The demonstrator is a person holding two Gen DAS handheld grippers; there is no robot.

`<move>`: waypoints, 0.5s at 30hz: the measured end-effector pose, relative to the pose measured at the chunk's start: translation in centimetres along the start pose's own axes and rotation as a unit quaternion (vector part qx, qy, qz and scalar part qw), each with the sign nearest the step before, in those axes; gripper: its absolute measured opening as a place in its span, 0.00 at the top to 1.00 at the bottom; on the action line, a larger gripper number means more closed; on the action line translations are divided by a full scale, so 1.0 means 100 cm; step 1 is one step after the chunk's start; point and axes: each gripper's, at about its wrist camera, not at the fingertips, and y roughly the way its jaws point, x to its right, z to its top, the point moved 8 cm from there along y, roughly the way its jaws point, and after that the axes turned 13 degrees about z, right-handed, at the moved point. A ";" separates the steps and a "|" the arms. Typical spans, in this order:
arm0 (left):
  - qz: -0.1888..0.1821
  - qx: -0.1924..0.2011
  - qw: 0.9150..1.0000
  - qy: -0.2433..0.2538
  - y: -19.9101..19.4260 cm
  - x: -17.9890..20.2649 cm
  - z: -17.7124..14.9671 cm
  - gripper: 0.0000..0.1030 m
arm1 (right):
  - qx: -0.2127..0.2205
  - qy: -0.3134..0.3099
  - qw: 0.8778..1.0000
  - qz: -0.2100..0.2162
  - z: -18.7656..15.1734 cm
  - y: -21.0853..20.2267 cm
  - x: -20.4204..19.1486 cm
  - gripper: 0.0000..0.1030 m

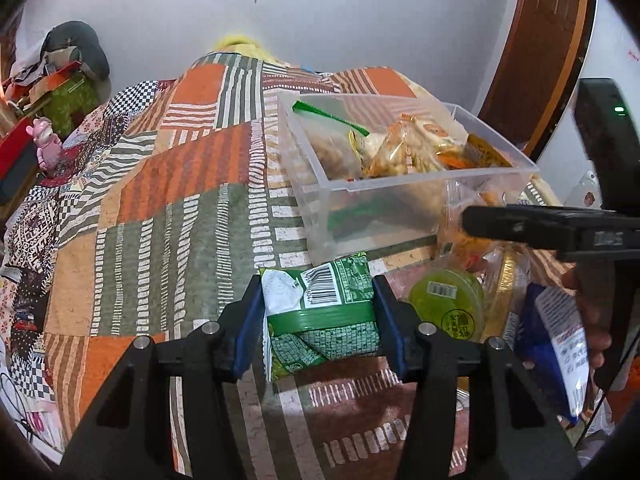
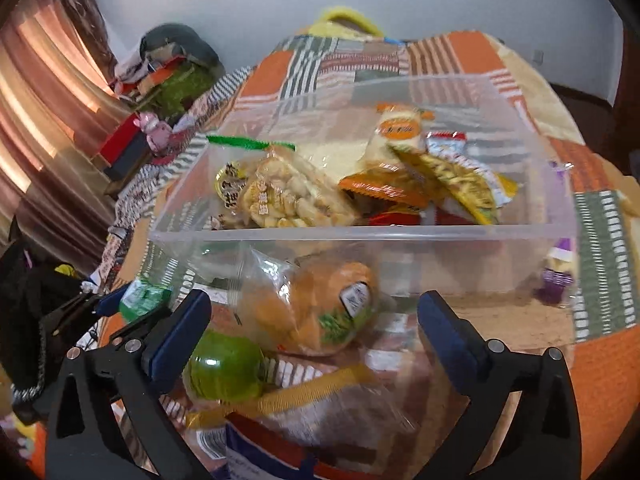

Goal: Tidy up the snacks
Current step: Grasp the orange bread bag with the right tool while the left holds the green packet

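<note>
My left gripper (image 1: 320, 312) is shut on a green snack packet (image 1: 320, 320) and holds it just in front of the clear plastic bin (image 1: 384, 192). The bin holds several snack bags (image 2: 296, 196). My right gripper (image 2: 314, 316) is open above a clear bag of orange buns (image 2: 316, 312), a green jelly cup (image 2: 224, 368) and a gold-edged packet (image 2: 320, 412), all lying before the bin (image 2: 360, 236). In the left wrist view the right gripper (image 1: 520, 226) reaches in from the right, above the jelly cup (image 1: 448, 308). The green packet (image 2: 140, 300) shows at left in the right wrist view.
Everything lies on a patchwork orange, green and white bedspread (image 1: 160, 208). A purple wrapped snack (image 2: 558, 276) sits right of the bin. A blue and white packet (image 1: 560, 344) lies at right. Clutter and a pink toy (image 1: 46, 140) stand at far left.
</note>
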 end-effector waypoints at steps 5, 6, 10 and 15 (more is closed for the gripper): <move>-0.008 0.004 1.000 -0.006 0.001 -0.003 0.001 0.49 | -0.018 -0.008 1.000 -0.019 -0.001 0.012 0.001 0.02; -0.010 0.005 1.000 -0.008 0.002 -0.004 0.001 0.49 | -0.020 -0.008 1.000 -0.023 -0.003 0.014 0.003 0.05; -0.012 0.004 1.000 -0.013 0.003 -0.007 0.000 0.49 | -0.012 0.008 1.000 -0.015 -0.006 0.010 0.009 0.17; -0.011 0.009 1.000 -0.016 -0.001 -0.009 0.003 0.49 | -0.003 -0.005 1.000 -0.010 -0.013 -0.002 0.006 0.37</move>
